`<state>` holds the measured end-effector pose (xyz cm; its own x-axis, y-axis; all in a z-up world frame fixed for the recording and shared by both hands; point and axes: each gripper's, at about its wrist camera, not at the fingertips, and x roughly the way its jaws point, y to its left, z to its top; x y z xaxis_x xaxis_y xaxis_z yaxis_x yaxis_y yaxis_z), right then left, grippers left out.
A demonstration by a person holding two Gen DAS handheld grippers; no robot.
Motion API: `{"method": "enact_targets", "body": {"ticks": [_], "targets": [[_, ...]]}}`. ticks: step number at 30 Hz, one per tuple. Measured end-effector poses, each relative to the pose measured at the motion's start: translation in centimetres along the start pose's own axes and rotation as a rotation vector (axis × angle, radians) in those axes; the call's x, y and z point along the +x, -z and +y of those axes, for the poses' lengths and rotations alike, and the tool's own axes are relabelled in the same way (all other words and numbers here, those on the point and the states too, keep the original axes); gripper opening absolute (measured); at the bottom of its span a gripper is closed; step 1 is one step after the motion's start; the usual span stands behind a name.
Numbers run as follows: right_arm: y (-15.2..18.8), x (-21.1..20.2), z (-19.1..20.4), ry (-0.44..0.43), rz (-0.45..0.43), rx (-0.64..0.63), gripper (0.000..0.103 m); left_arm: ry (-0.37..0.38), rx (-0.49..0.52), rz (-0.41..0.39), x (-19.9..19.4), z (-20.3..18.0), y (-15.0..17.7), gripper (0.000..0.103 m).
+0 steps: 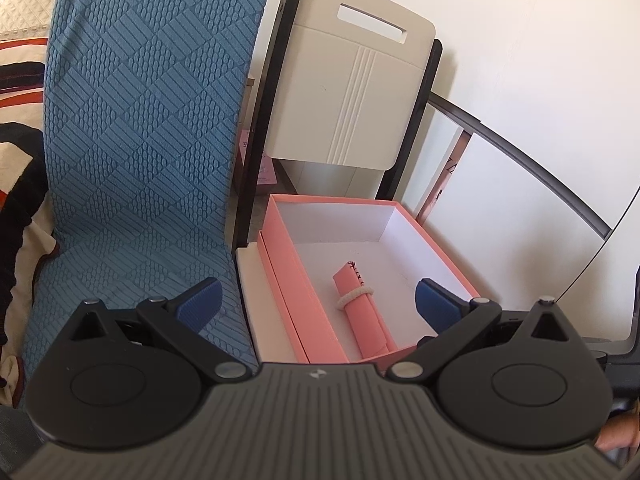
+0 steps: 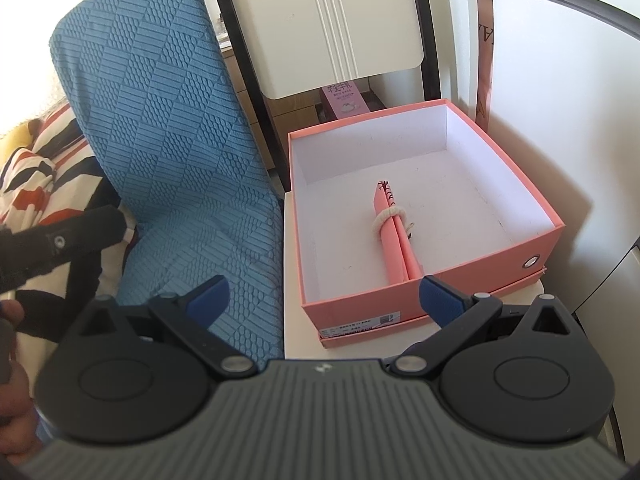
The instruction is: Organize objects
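A pink cardboard box [image 1: 280, 264] [image 2: 536, 200] with a white inside stands open on a white surface, resting on its lid. Inside lies a rolled pink pouch [image 1: 362, 316] [image 2: 394, 236] bound by a cream hair tie [image 2: 386, 218]. My left gripper [image 1: 318, 298] hovers open over the near part of the box, above the pouch, with nothing between its blue pads. My right gripper [image 2: 324, 298] is open and empty too, set just in front of the box's near left corner. A black part of the left gripper shows at the left edge of the right wrist view.
A blue textured chair cover [image 1: 140, 140] [image 2: 172, 140] stands left of the box. A folded white chair [image 1: 352, 92] [image 2: 320, 20] with a black frame leans behind it. Striped bedding [image 2: 36, 184] lies far left. A pink carton [image 2: 344, 98] sits behind the box. White wall to the right.
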<state>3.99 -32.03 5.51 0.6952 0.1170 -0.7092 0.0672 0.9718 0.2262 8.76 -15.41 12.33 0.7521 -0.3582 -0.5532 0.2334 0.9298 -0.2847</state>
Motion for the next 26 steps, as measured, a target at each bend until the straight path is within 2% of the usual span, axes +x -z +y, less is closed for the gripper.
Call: {"method": "enact_targets", "body": {"ticks": [26], "targets": [[0.55, 0.36, 0.23, 0.011, 0.02, -0.002, 0.103, -0.003, 0.011, 0.012, -0.06, 0.13, 0.19, 0.103]]}}
